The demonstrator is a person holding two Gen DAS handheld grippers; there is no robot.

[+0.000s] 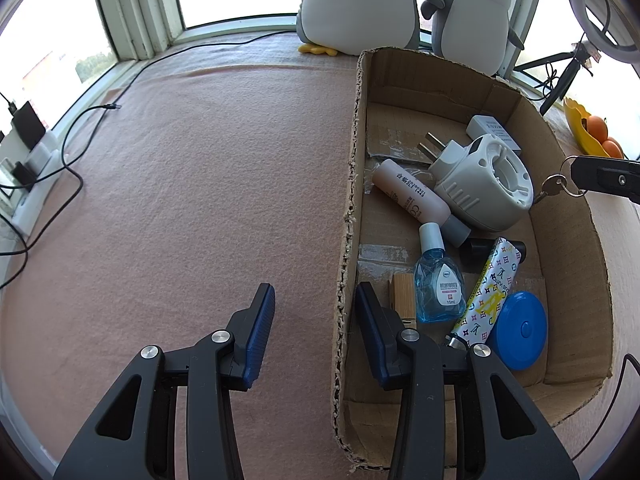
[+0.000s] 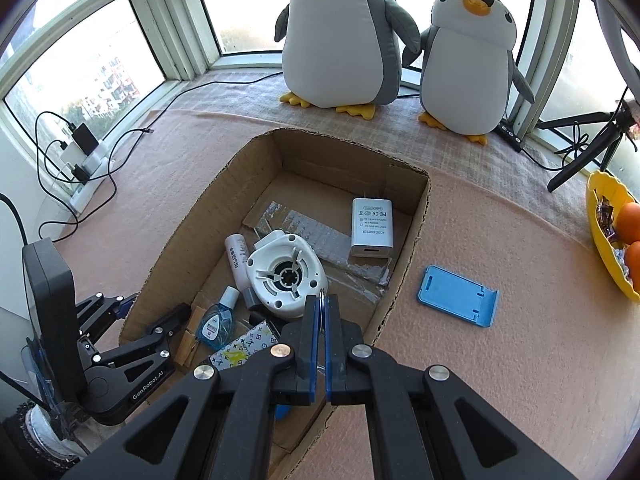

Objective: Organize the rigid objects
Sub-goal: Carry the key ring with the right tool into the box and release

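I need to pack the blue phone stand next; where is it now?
In the right wrist view, the blue phone stand lies flat on the pink cloth, just outside the cardboard box, on its right.

Blue disc (image 1: pixel 518 329), monogram-patterned tube (image 1: pixel 489 292)

Both wrist views look steeply down, close, sharing the cardboard box (image 1: pixel 516 92).

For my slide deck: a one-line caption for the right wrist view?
Right gripper holds a key ring over the cardboard box.
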